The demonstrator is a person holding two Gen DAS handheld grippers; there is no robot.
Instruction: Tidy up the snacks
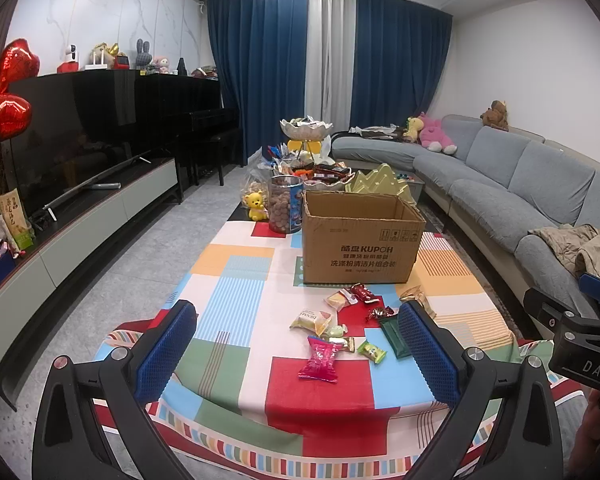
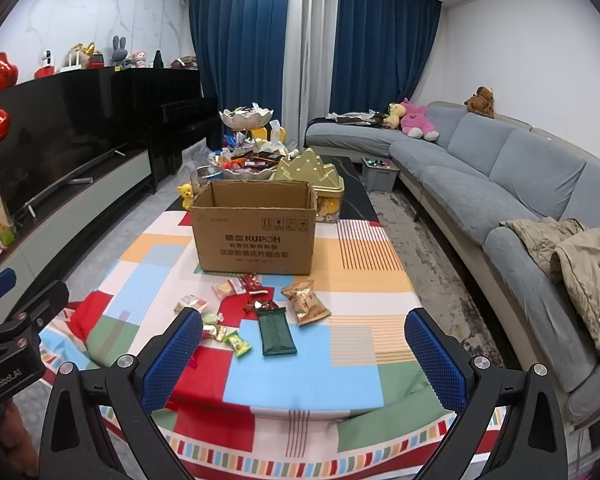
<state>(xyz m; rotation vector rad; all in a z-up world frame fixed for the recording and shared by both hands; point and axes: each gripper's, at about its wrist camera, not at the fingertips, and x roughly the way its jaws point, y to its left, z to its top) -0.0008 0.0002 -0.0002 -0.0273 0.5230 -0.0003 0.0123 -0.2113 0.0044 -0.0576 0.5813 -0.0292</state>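
Both hand-held grippers, left hand-held gripper (image 1: 296, 354) and right hand-held gripper (image 2: 304, 354), hang with jaws wide apart, holding nothing. Every snack (image 2: 274, 332) lies loose mid-tabletop (image 2: 300, 384), just before the cardboard box (image 2: 256, 236); sorting seems unstarted, though the box's inside is hidden.

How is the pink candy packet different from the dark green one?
The pink packet is bright and puffy with crimped ends; the dark green packet is flatter, longer and dull. The pink packet lies nearest the table's front edge, the green one farther right. Both lie loose on the tablecloth, outside the box.
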